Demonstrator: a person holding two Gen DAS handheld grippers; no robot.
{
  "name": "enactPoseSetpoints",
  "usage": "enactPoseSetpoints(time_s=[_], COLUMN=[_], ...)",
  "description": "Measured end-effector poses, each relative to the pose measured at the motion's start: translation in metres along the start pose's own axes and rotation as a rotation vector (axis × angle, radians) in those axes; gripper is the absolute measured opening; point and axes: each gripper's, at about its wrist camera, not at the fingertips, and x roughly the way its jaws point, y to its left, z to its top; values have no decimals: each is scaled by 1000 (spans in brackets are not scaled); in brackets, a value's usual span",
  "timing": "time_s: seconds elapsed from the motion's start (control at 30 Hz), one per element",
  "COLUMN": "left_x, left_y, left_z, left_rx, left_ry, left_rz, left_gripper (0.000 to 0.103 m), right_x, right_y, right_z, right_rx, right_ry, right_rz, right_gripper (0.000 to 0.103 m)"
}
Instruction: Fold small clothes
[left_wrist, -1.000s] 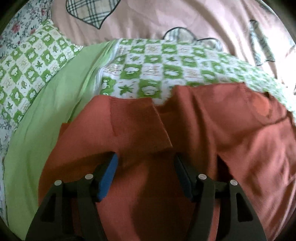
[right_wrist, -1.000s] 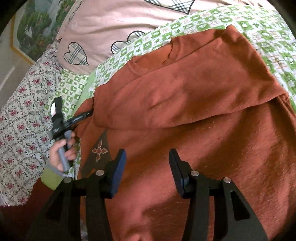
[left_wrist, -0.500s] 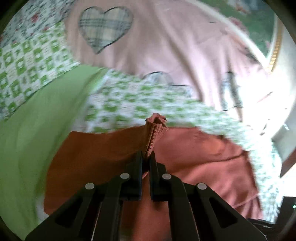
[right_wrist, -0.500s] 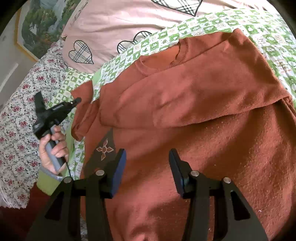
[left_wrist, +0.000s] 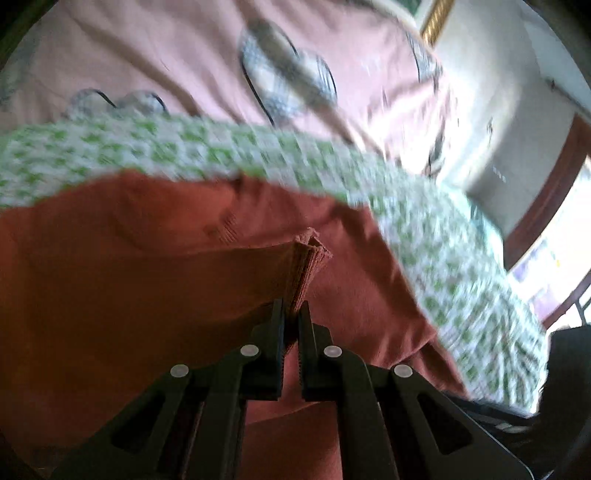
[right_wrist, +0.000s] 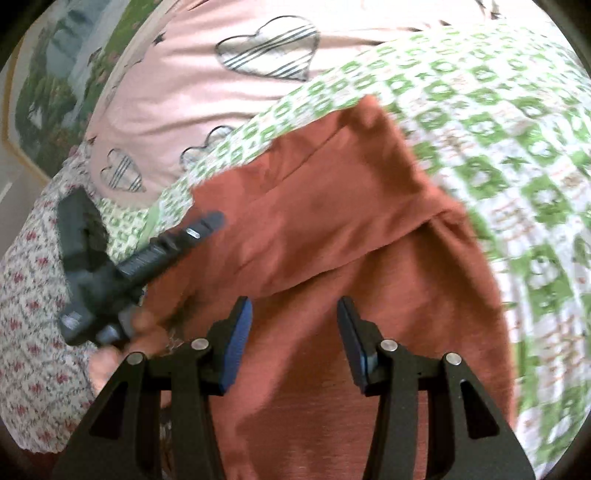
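A rust-orange sweater (left_wrist: 110, 280) lies spread on the green checked bedspread (left_wrist: 229, 155). My left gripper (left_wrist: 291, 314) is shut on the ribbed cuff of the sweater's sleeve (left_wrist: 310, 258), which sticks up between its fingers and is lifted over the sweater's body. In the right wrist view the sweater (right_wrist: 332, 229) shows a folded sleeve across its chest. My right gripper (right_wrist: 293, 310) hovers open just above the cloth, with nothing between its blue pads. The left gripper (right_wrist: 212, 219) appears there too, held by a hand (right_wrist: 144, 332) at the sweater's left edge.
A pink duvet with checked hearts (right_wrist: 229, 81) lies at the head of the bed. A floral sheet (right_wrist: 29, 295) covers the left side. A framed landscape picture (right_wrist: 55, 92) hangs behind. In the left wrist view a white wall and a wooden door frame (left_wrist: 546, 192) stand at the right.
My left gripper closed on the sleeve cuff, lifted it and swept it rightward across the sweater. My right gripper shifted along the sweater and stayed open.
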Motion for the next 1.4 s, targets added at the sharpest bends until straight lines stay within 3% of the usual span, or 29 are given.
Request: enactPoseSetpoints(time_s=[0.13, 0.17, 0.27, 0.37, 0.43, 0.6, 0.67, 0.73, 0.77, 0.8, 0.83, 0.9, 1.07, 1.17, 1.23, 1.33, 1.4], left_x=[30, 29, 3, -35, -68, -132, -146, -150, -148, -145, -142, -136, -119, -112, -119, -136, -145], left_y=[8, 12, 22, 34, 51, 127, 160, 188, 198, 204, 209, 215, 225, 223, 225, 231, 233], left_z=[-17, -21, -32, -43, -53, -78, -89, -98, -101, -103, -103, -99, -76, -72, -76, -81, -84], left_rx=[5, -6, -1, 14, 8, -109, -182, -254, -276, -294, -307, -335, -358, -374, -399, -483, -514], left_ry=[101, 114, 108, 78, 42, -15, -17, 0, 9, 15, 17, 14, -21, -27, -60, -136, -165], left_rz=[16, 8, -1, 34, 87, 337, 389, 396, 399, 406, 419, 420, 455, 481, 510, 485, 482], left_gripper=[6, 11, 16, 33, 34, 34, 32, 29, 28, 28, 28, 30, 30, 27, 27, 27, 27], right_x=[-1, 0, 8, 26, 36, 79, 99, 116, 122, 126, 130, 124, 43, 13, 19, 42, 53], right_y=[-14, -15, -13, -2, 3, 13, 16, 21, 26, 30, 33, 45, 72, 57, 31, 3, 7], right_z=[4, 6, 15, 30, 38, 55, 56, 55, 54, 55, 55, 61, 86, 93, 93, 82, 72], right_rx=[38, 45, 45, 29, 25, 18, 15, 3, -15, -31, -29, -46, -102, -120, -87, -29, -54], right_ry=[-12, -13, -15, -4, -5, 47, 87, 117, 120, 127, 143, 125, -104, -196, -161, -73, -47], right_rz=[-9, -7, -3, 16, 22, -9, -16, -34, -45, -33, -10, 16, 121, 36, -34, -51, -54], right_gripper=[49, 49, 50, 57, 58, 59, 59, 58, 42, 12, 7, 7, 7, 7, 7, 7, 7])
